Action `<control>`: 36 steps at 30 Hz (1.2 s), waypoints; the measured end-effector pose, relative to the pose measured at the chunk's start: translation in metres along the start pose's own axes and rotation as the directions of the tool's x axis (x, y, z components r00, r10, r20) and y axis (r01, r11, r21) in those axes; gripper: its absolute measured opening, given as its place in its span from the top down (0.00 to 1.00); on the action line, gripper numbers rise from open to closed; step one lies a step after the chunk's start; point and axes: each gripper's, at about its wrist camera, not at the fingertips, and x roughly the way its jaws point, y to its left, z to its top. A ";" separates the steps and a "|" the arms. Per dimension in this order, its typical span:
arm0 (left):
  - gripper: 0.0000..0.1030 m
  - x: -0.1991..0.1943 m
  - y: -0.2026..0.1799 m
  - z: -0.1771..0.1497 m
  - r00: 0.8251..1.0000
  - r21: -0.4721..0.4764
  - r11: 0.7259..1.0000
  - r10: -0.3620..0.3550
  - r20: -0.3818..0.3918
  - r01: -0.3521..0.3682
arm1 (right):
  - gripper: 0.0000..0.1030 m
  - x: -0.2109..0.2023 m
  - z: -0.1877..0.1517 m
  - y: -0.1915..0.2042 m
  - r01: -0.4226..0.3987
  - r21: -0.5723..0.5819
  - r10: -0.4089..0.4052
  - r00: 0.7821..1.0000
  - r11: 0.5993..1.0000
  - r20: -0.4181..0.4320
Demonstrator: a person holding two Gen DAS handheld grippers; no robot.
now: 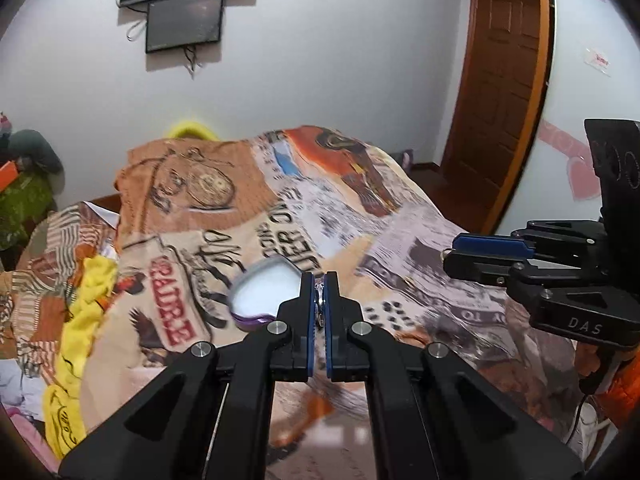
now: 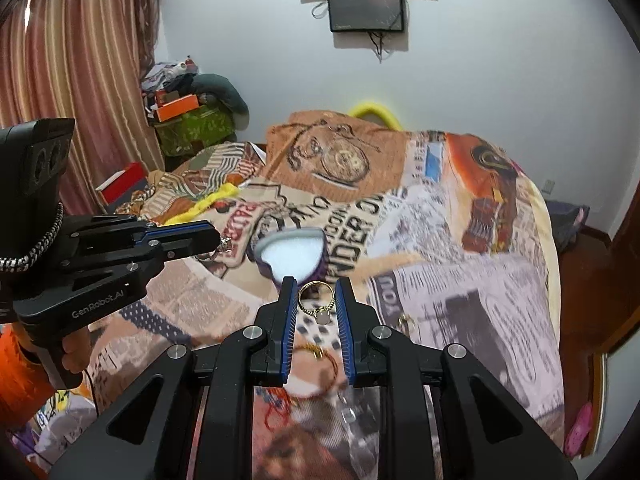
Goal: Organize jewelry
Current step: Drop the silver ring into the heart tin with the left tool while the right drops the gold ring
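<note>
A heart-shaped jewelry box (image 2: 291,254) with a grey rim, a purple wall and a plain white pad inside sits open on the printed bedspread (image 2: 460,280); nothing shows lying on its pad. The left gripper (image 1: 319,280) is clenched on a silver ring (image 1: 319,300), which stands edge-on between the blue pads, just this side of the box in its own view; from the right wrist view the ring's stone pokes out past the fingertips, to the left of the box. The right gripper (image 2: 317,284) grasps a gold ring (image 2: 315,300) with a pale oval stone, its band spanning the narrow gap between the pads, close in front of the box. Beneath the right gripper, blurred, a gold bangle (image 2: 320,364) and some red beaded strands (image 2: 276,404) lie on the bedspread. Another small gold piece (image 2: 406,322) lies to the right; what it is I cannot tell. A yellow cloth (image 1: 84,320) trails along the bed's left edge. Beyond stand a wall with a dark screen (image 2: 366,8), a striped curtain (image 2: 76,68) and a brown door (image 1: 504,80).
</note>
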 end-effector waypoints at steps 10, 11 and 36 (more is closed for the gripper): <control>0.98 0.011 0.030 0.016 0.996 0.003 0.998 0.070 0.048 -0.070 | 0.83 0.036 0.033 0.006 -0.028 -0.012 0.028 1.000 1.000 0.006; 0.98 0.013 0.032 0.016 0.996 0.005 0.997 0.078 0.050 -0.078 | 0.83 0.040 0.035 0.006 -0.028 -0.013 0.028 1.000 1.000 0.001; 0.98 0.130 0.087 -0.004 0.975 -0.106 0.992 -0.086 -0.207 0.065 | 0.83 0.156 0.031 -0.004 -0.093 -0.002 0.089 0.955 0.996 -0.283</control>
